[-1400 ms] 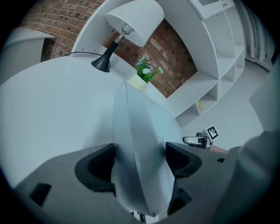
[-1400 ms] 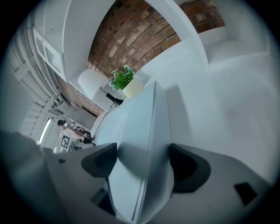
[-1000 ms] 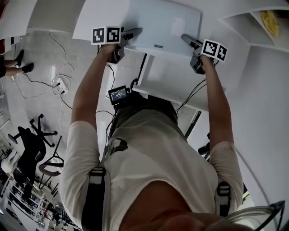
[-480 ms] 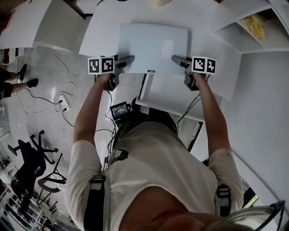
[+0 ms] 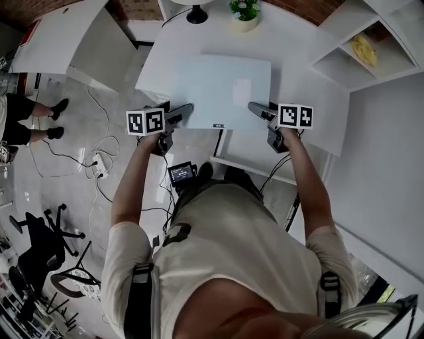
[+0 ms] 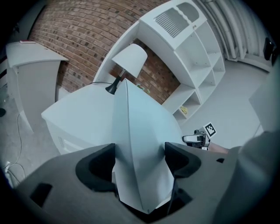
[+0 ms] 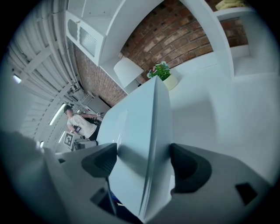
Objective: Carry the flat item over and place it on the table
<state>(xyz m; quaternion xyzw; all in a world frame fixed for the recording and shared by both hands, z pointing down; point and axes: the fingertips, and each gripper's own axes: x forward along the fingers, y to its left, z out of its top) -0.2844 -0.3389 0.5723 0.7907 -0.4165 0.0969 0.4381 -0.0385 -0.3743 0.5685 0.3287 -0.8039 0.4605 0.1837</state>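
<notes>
Gripping the flat item from opposite sides, both pairs of jaws are closed on it. The left gripper (image 6: 140,155) has its dark pads pressed against the two faces of the pale white panel (image 5: 222,89) at its left edge. The right gripper (image 7: 144,159) clamps the panel's right edge in the same way. In each gripper view the panel's edge runs straight away from the camera between the pads.

From the head view the panel lies roughly level between the two grippers, held out in front of the person with both arms extended. It sits over the near part of the white table (image 5: 298,49), its near edge reaching just past the table's front edge. Whether it touches the tabletop cannot be told. A small dark mark shows at the middle of the panel's near edge.

Beyond the panel, at the table's far side, stand a lamp (image 5: 197,13) with a white shade and a small potted plant (image 5: 244,12), backed by a brick wall (image 6: 65,30). A white shelf unit (image 5: 391,63) stands right of the table, with something yellow (image 5: 366,48) in one compartment. Cables (image 5: 99,162) trail across the floor at left, where another person's legs (image 5: 26,116) show, and an office chair (image 5: 40,245) stands nearer.
</notes>
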